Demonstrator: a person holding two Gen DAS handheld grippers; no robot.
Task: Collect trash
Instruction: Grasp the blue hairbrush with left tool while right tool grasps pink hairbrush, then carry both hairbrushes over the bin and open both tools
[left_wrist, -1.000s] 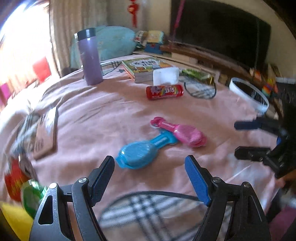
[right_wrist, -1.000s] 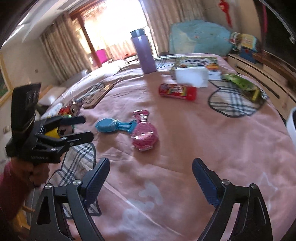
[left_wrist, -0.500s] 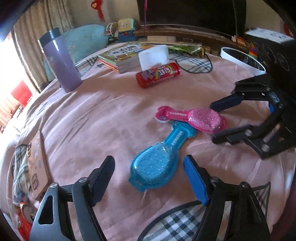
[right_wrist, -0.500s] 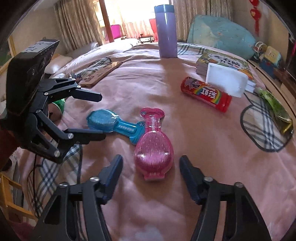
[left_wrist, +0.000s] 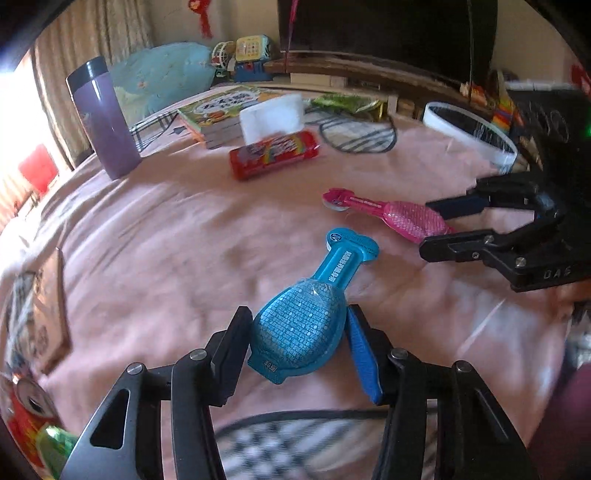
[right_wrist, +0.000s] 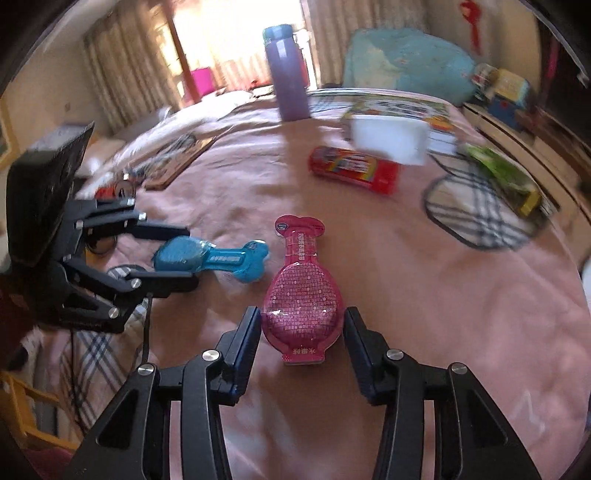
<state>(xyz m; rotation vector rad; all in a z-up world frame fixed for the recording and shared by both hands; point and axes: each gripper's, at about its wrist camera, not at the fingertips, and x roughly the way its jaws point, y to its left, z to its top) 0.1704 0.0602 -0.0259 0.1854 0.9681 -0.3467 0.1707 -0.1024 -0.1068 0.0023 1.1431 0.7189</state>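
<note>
Since the frame before, closed in from wide apart: left gripper (left_wrist: 297, 341) now narrowed against the bulb of the blue packet (left_wrist: 308, 319), right gripper (right_wrist: 300, 338) likewise narrowed around the pink packet (right_wrist: 301, 299), both packets lying flat mid-bed on the pink bedspread (right_wrist: 424, 295).

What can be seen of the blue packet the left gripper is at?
The blue packet is a flat, glossy plastic pouch, with a bulbous textured body, a narrow printed neck and a flared end. It lies on the pink bedspread, neck pointing away. The left gripper has its jaws pressed against both sides of the body. The pink packet lies apart from it.
</note>
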